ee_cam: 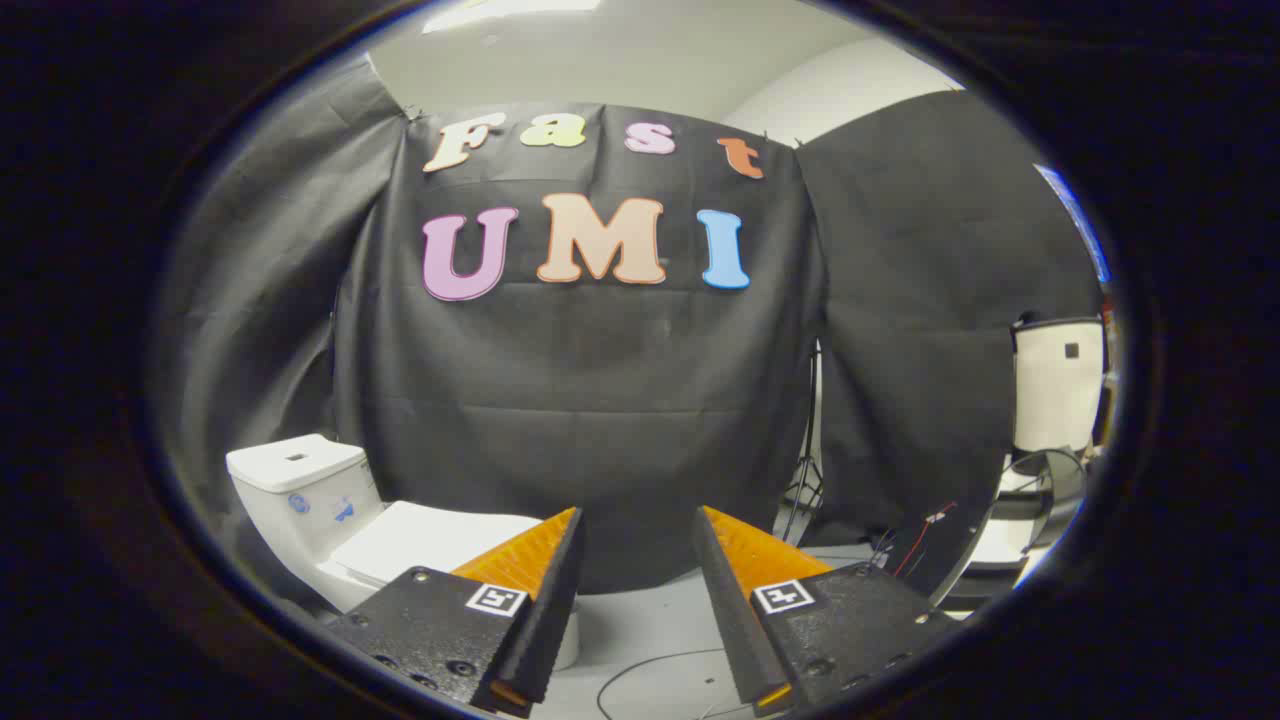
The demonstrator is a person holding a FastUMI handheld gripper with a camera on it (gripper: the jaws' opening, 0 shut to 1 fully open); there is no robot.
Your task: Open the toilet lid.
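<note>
While the gripper point(635, 560) hangs released, fingers apart with nothing between them, the toilet point(330, 520) stands at ten o'clock beyond the left finger, its lid point(430, 540) down flat, partly hidden behind that finger.

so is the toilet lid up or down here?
Down. The lid lies flat on the bowl, in front of the tank, beyond the left finger. The gripper is open, holding nothing.
</note>
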